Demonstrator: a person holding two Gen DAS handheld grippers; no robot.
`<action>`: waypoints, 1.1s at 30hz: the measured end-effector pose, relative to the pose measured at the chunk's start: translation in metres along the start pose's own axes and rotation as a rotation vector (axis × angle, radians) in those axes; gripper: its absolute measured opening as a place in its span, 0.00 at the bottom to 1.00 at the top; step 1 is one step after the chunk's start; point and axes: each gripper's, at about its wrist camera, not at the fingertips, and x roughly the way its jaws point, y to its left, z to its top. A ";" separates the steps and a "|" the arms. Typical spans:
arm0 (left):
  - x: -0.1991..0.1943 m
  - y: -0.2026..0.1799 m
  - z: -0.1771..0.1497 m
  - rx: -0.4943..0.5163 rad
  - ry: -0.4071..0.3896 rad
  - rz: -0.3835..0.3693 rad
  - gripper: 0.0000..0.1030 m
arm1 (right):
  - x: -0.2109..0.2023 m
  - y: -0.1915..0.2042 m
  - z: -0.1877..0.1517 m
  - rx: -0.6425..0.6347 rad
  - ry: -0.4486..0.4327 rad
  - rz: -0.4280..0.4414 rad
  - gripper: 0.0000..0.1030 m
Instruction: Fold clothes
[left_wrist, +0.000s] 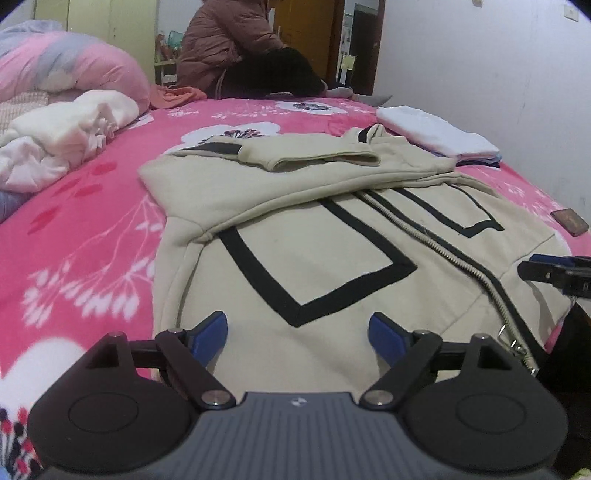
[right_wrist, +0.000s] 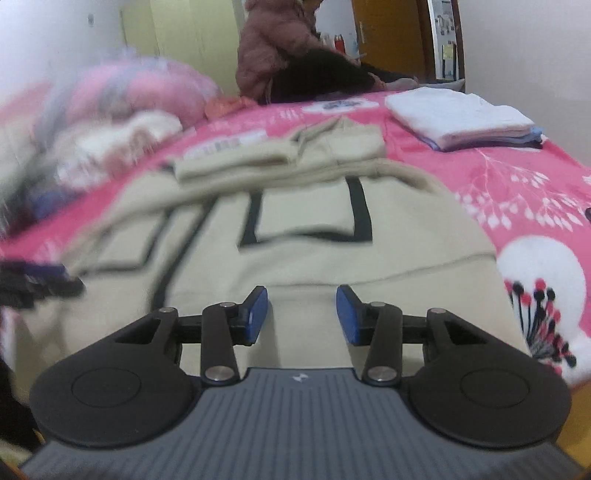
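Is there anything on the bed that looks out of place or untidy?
Yes. A small brown flat object lies loose on the pink bedspread right of the beige jacket; it is no garment. White clothes at the left are crumpled, while the stack is folded.

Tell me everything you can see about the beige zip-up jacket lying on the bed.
The beige jacket looks like soft fleece, trimmed with black bands that outline squarish panels on its front. A metal zipper runs down the middle, closed where visible, its pull near the hem. It lies front up on the pink floral bedspread, one sleeve folded across the upper part. Both claws, left and right, hover open over the hem without gripping it.
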 end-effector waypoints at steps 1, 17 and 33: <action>0.000 0.000 -0.001 -0.001 -0.001 0.001 0.84 | 0.000 0.003 -0.005 -0.012 0.002 -0.012 0.45; -0.035 0.026 -0.012 -0.164 0.014 -0.030 0.85 | -0.002 0.014 -0.029 -0.049 -0.002 -0.035 0.58; -0.077 0.036 -0.073 -0.255 0.032 -0.154 0.78 | -0.003 0.018 -0.024 -0.031 0.021 -0.030 0.64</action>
